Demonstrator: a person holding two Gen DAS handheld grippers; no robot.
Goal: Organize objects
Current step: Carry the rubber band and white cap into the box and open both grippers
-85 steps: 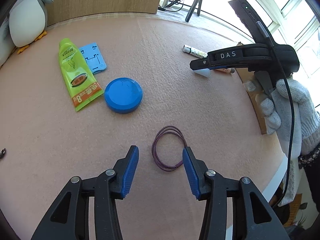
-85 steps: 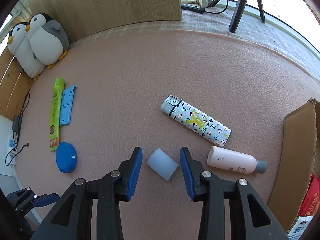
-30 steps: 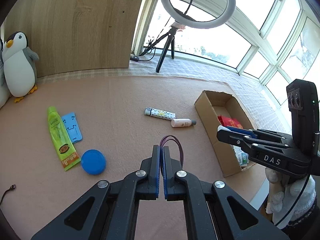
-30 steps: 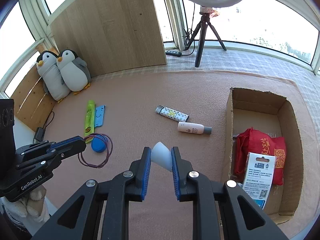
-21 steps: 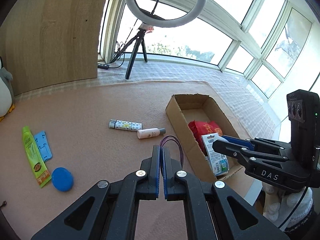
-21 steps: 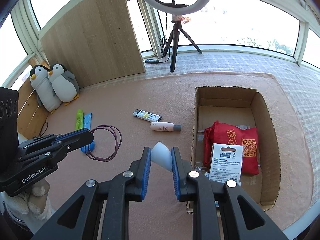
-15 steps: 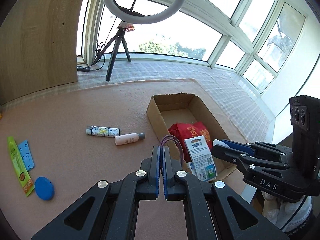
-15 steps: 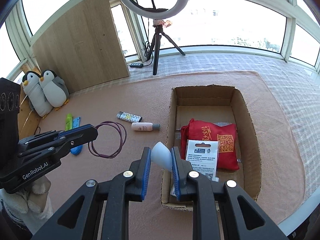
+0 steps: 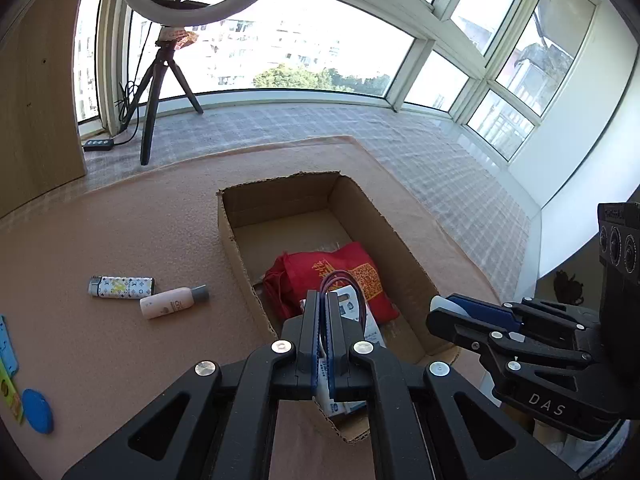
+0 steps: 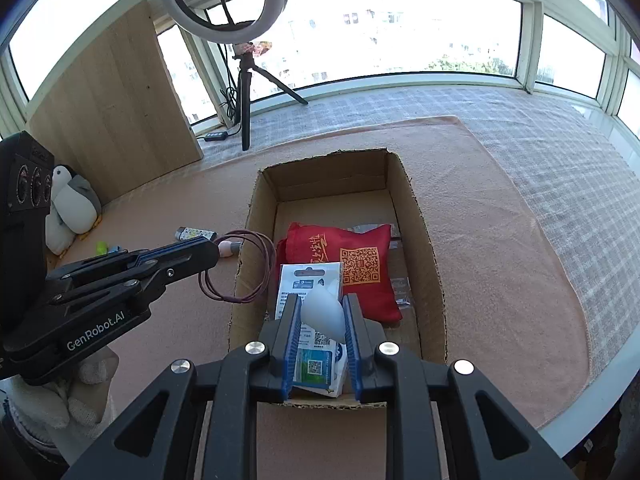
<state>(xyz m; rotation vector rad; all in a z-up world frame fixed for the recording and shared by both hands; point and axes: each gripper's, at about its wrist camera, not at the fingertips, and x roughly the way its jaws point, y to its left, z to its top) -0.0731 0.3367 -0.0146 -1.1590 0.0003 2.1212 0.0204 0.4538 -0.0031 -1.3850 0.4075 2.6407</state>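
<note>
My left gripper [image 9: 323, 300] is shut on a purple hair tie [image 9: 352, 286], held above the near end of the open cardboard box [image 9: 240, 256]. From the right wrist the same hair tie [image 10: 248, 268] hangs at the box's left wall [image 10: 250, 240]. My right gripper [image 10: 321, 312] is shut on a white cap [image 10: 324, 314] over the box's near end. Inside lie a red pouch [image 10: 340, 256] and a white-blue packet [image 10: 308, 280].
On the pink mat left of the box lie a patterned lighter [image 9: 120, 286], a pink bottle [image 9: 172, 302], a blue round lid [image 9: 38, 410] and a blue holder [image 9: 8, 344]. A ring light tripod [image 9: 156, 92] stands at the back. Penguin plushes [image 10: 72, 208] sit far left.
Both grippers picked up their objects from the mat, rose, and swung rightward to the box. In the last half second they moved closer over its near end.
</note>
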